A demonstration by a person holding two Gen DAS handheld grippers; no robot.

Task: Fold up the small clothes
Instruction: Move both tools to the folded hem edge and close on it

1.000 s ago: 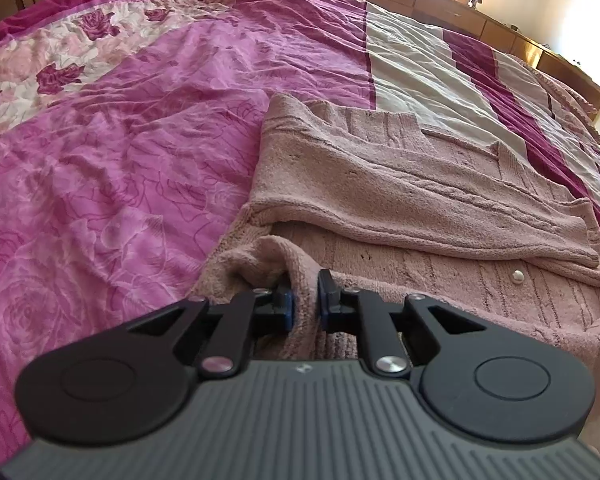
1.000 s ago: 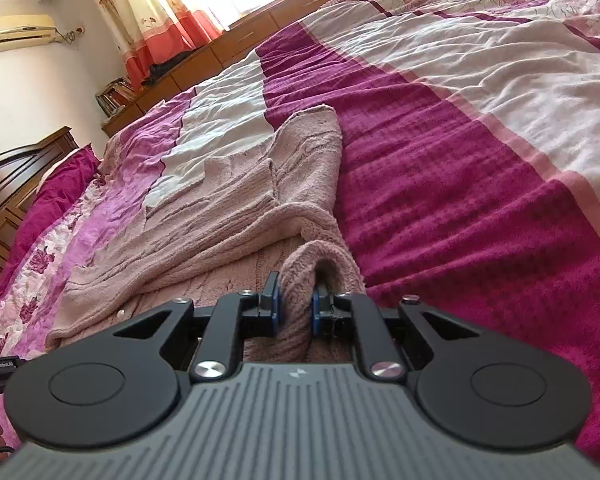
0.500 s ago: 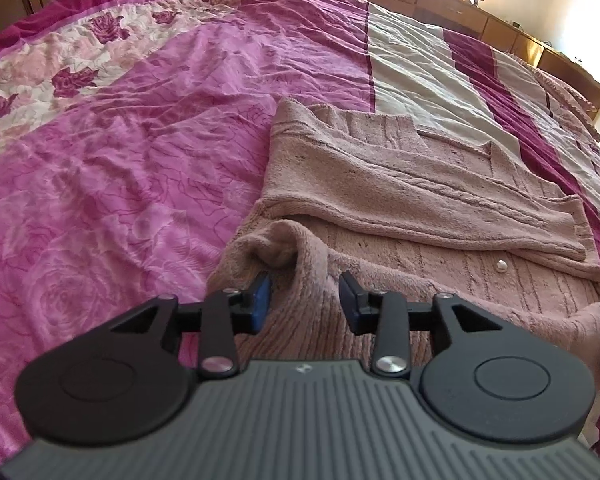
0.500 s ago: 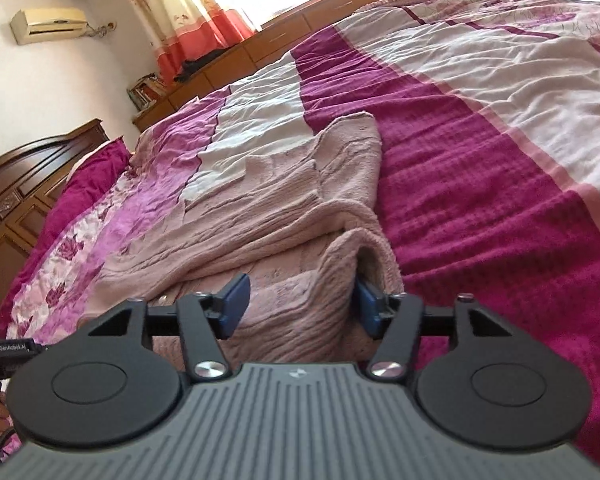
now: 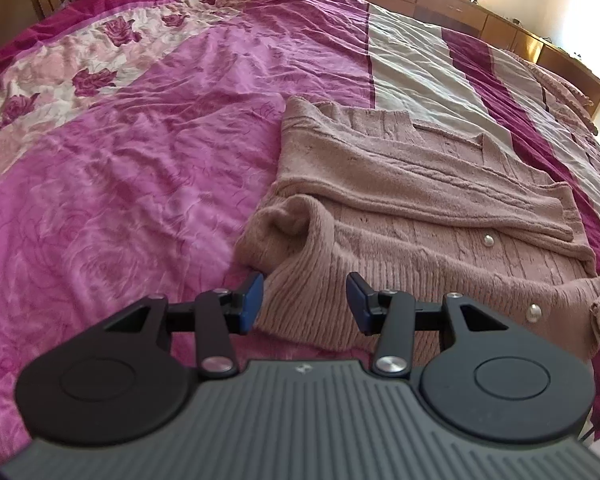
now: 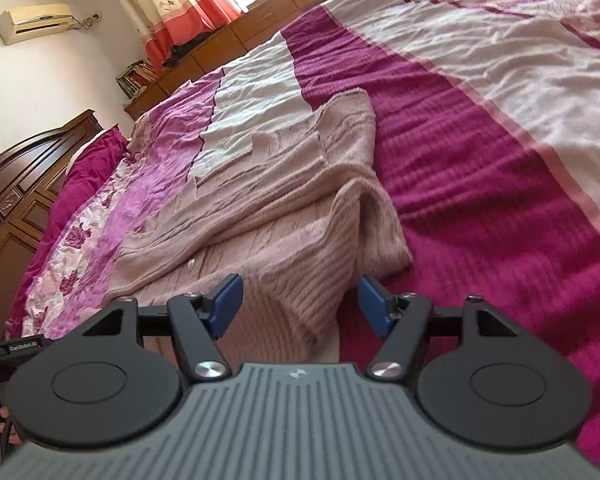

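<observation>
Evidently the pink cardigan (image 5: 440, 208) is laid on the bedspread (image 5: 140, 160), partly folded, its ribbed hem bunched nearest both tools. The left gripper (image 5: 305, 296) and right gripper (image 6: 300, 304) have just been opening; hem fabric lies between the spread jaws, unpinched, presumably released so the fold settles.

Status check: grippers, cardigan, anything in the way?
Left gripper and right gripper open, jaws just opened, gripping nothing. Pink cardigan half-folded on bedspread. No obstruction seen.

bed (image 5: 148, 168): magenta floral cover | headboard (image 6: 24, 184): dark wood | curtains (image 6: 168, 4): sunlit | air conditioner (image 6: 36, 22): wall-mounted
</observation>
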